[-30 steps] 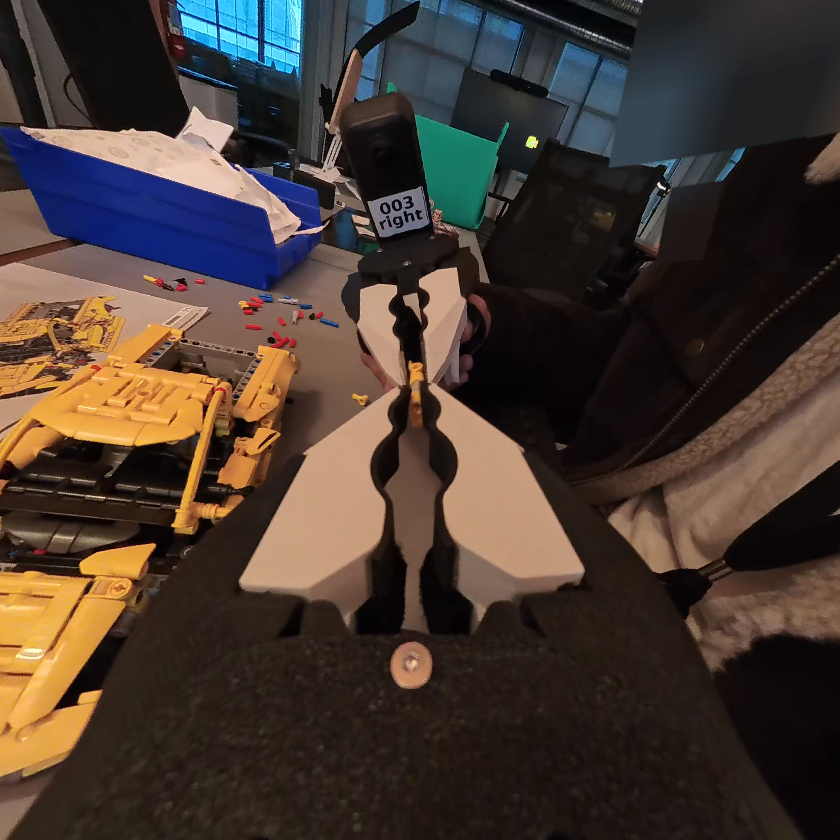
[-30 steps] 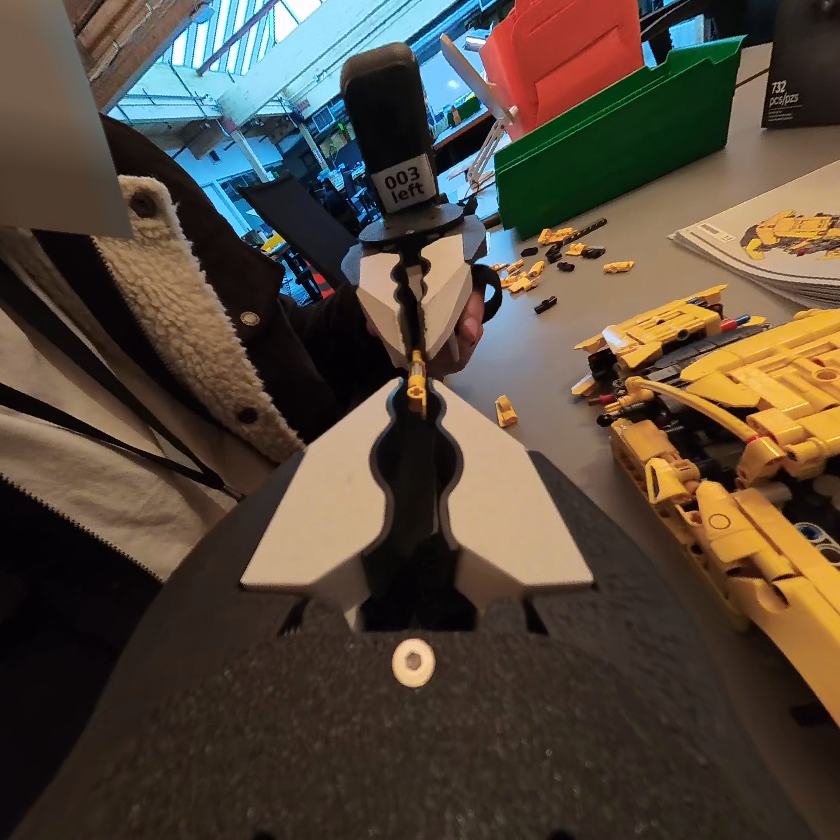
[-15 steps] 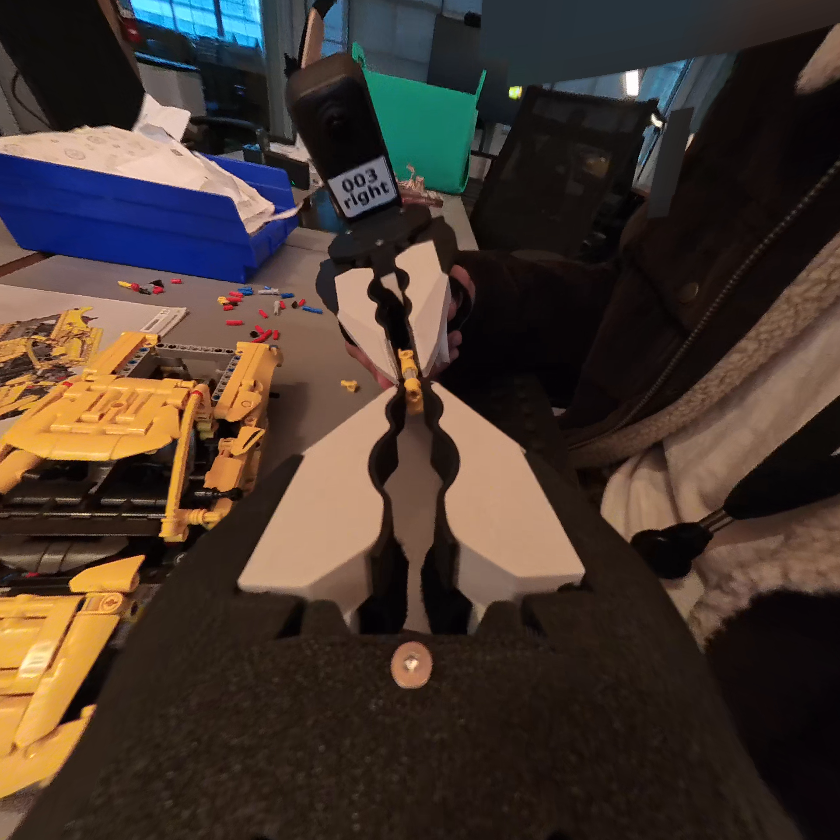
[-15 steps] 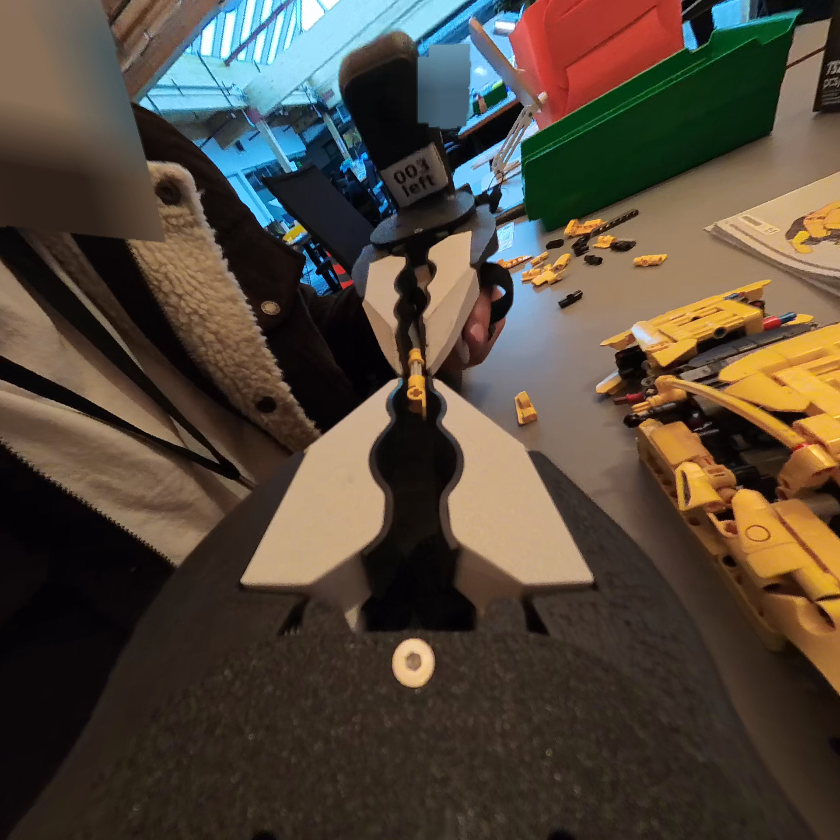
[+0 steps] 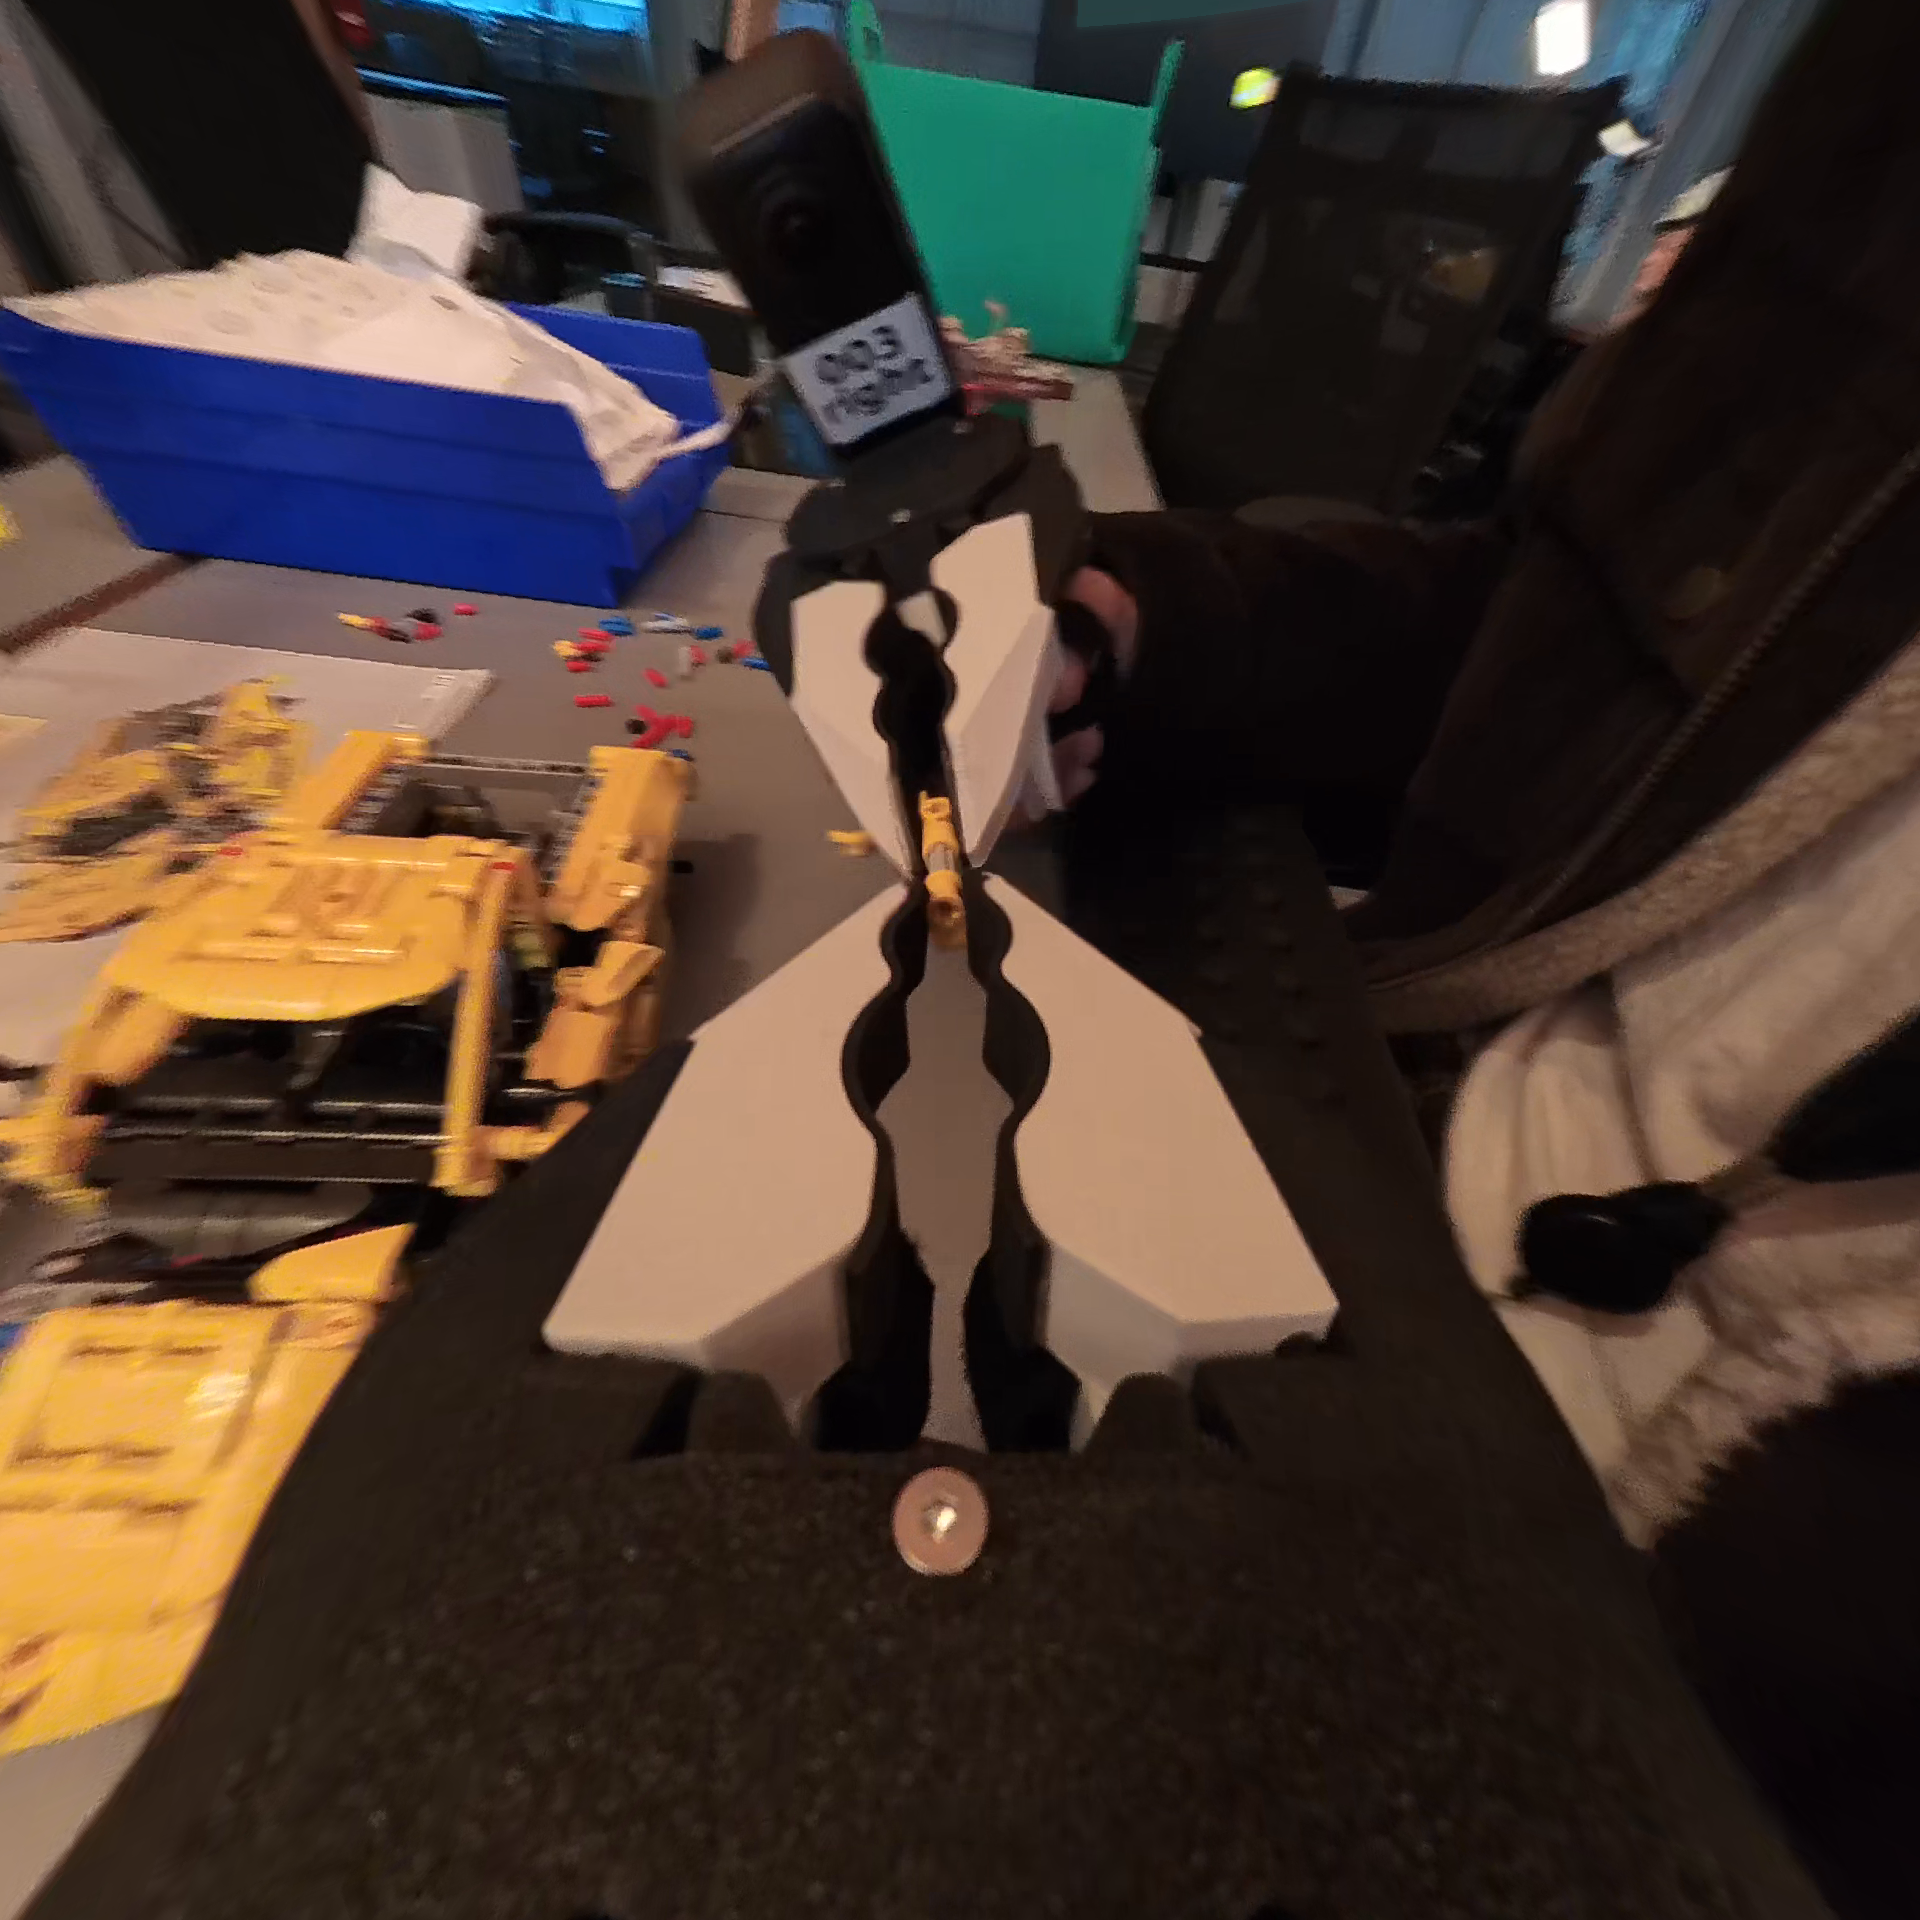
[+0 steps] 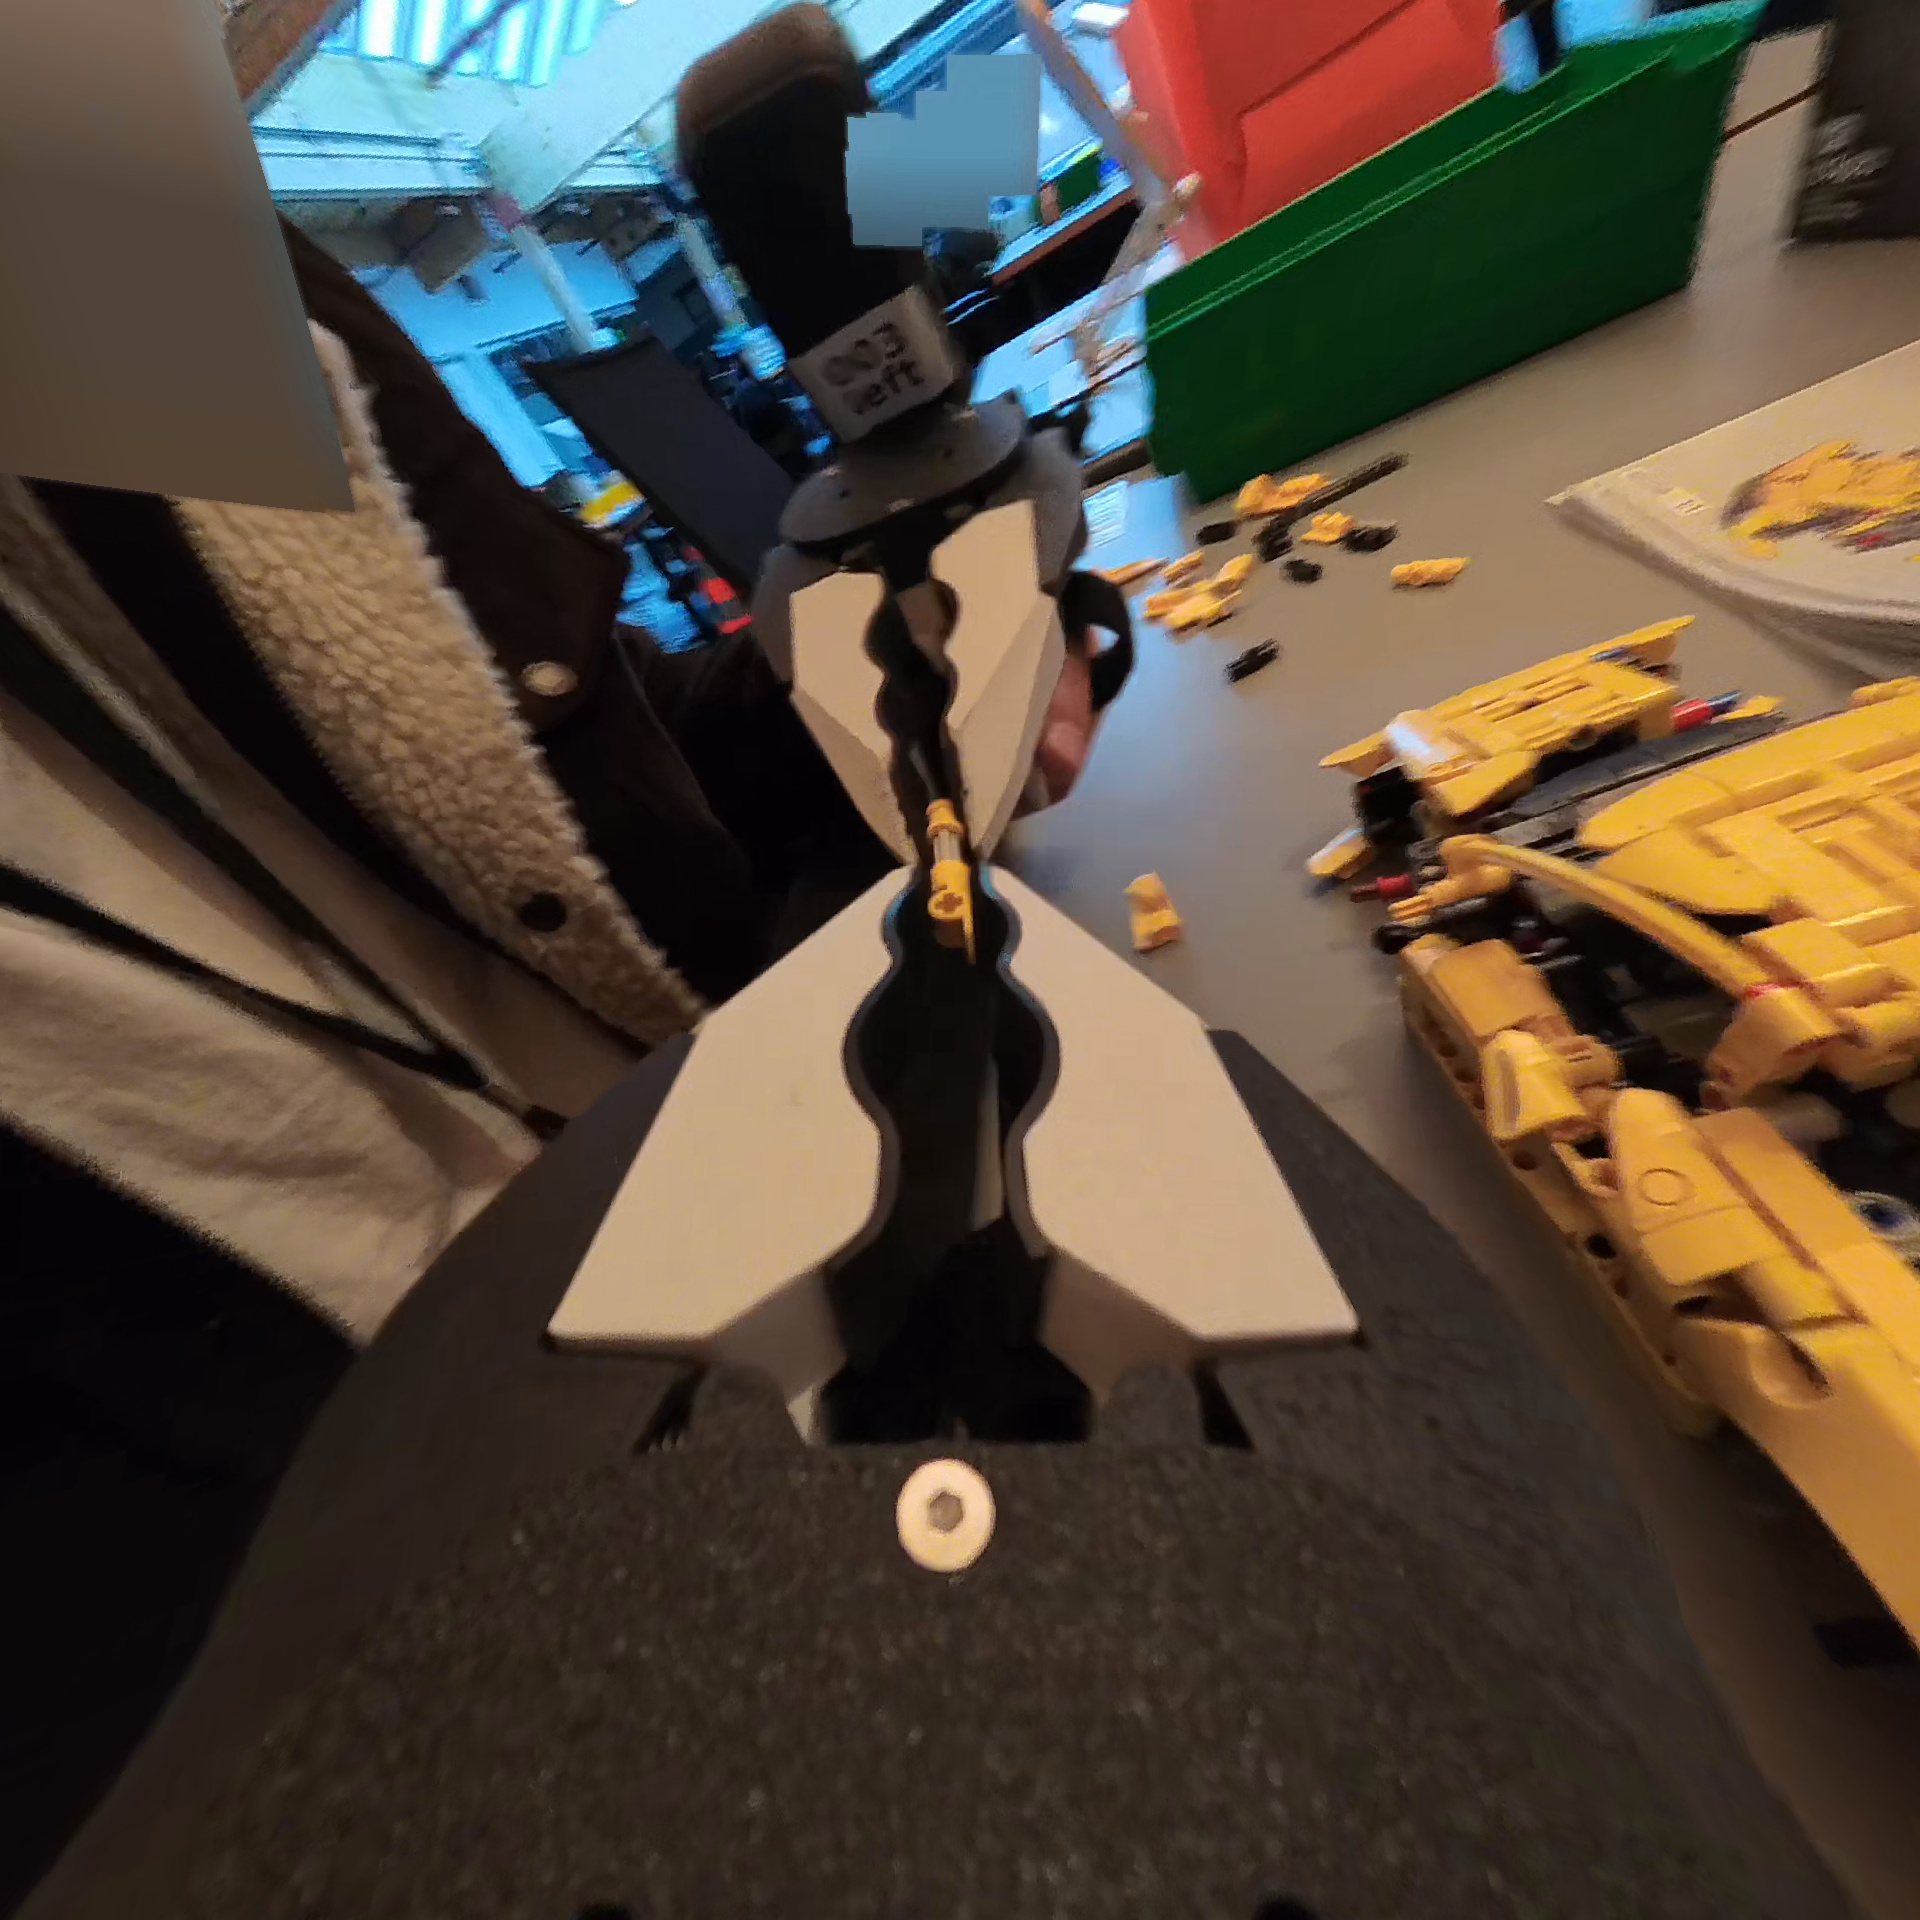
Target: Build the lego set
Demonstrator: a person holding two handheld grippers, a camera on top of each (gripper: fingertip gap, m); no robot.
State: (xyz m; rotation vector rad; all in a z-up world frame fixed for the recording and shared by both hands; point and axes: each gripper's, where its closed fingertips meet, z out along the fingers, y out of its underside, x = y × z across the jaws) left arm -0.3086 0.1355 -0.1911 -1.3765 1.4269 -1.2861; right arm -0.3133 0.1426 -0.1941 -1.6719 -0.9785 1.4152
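Here the two grippers meet tip to tip above the grey table [image 5: 769, 873], just off the near corner of the big yellow lego car [image 5: 343, 935], which serves as the landmark for everything else. The left gripper [image 5: 943, 902] has its fingers pressed together on a small yellow connector [image 5: 943, 906], and the right gripper [image 5: 938, 831], facing it from the far side, pinches a second yellow connector [image 5: 937, 812]. A short grey axle [image 6: 948, 847] runs between the two yellow pieces, so the little assembly is held in the air by both tongs at once, beside the car and not touching it. In the right wrist view the right gripper [image 6: 948, 902] is clamped on its yellow piece and the left gripper [image 6: 943, 821] on the other. A lone yellow piece [image 6: 1151, 912] lies on the table just beside the car's near end. Beyond the car sit a scatter of small red and blue pins [image 5: 634, 665], then a blue bin [image 5: 343, 488] with white paper bags in it. On the car's other side a green bin [image 6: 1434, 301] stands behind loose yellow and black parts [image 6: 1278, 530], and an instruction booklet [image 6: 1766, 540] lies near the car. A person in a dark fleece-lined jacket [image 6: 395, 727] holds both tools.
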